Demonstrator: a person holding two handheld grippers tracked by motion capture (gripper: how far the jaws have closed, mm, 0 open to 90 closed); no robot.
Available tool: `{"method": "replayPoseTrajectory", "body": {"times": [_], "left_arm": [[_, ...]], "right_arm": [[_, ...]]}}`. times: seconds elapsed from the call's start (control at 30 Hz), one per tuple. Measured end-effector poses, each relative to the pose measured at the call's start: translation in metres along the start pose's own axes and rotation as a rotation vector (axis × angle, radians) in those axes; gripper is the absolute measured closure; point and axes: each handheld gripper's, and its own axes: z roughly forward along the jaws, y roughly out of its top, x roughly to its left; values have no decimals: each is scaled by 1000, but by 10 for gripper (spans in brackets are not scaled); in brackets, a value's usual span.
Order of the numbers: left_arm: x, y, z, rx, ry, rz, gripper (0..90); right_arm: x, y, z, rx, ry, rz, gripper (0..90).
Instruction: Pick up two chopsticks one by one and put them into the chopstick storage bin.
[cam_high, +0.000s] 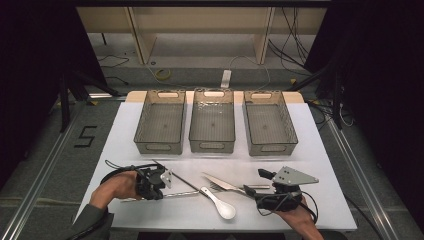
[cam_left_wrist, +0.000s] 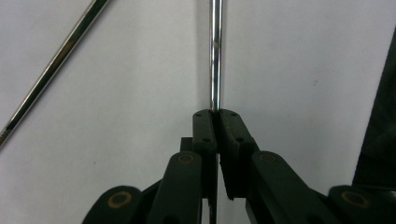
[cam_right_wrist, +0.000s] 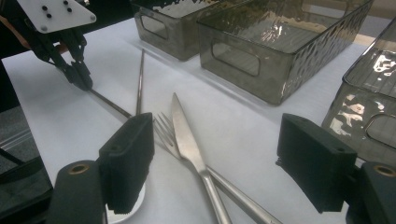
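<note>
I have the left gripper pinching one thin steel chopstick flat on the white table sheet, just left of the white ceramic spoon, ready for lifting, while the right gripper waits spread over the knife.

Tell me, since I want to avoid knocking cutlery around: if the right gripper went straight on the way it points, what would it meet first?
Probably the knife, lying across the fork between the open jaws of the right gripper. Beyond them stands the middle bin. Depth is hard to judge, so it might pass just above the knife.
</note>
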Motion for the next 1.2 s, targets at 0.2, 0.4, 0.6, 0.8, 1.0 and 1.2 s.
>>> {"method": "replayPoseTrajectory", "body": {"times": [0.2,0.4,0.6,0.8,1.0,1.2], "left_arm": [[2,-1,-12,-39,25,-24,850],[8,-2,-18,-104,92,-130,850],[14,1,-25,-236,111,-251,850],[22,1,-37,-318,176,-389,850],[29,-5,-45,-420,203,-501,850],[37,-4,-53,-447,245,-550,850]], "right_arm": [[-1,0,0,1,2,4,283],[-1,0,-1,-5,0,6,283],[-1,0,0,-2,0,8,282],[-2,-1,-1,-2,-5,11,282],[-3,-1,0,-4,-10,16,282],[-3,-1,-1,-11,-7,22,279]]}}
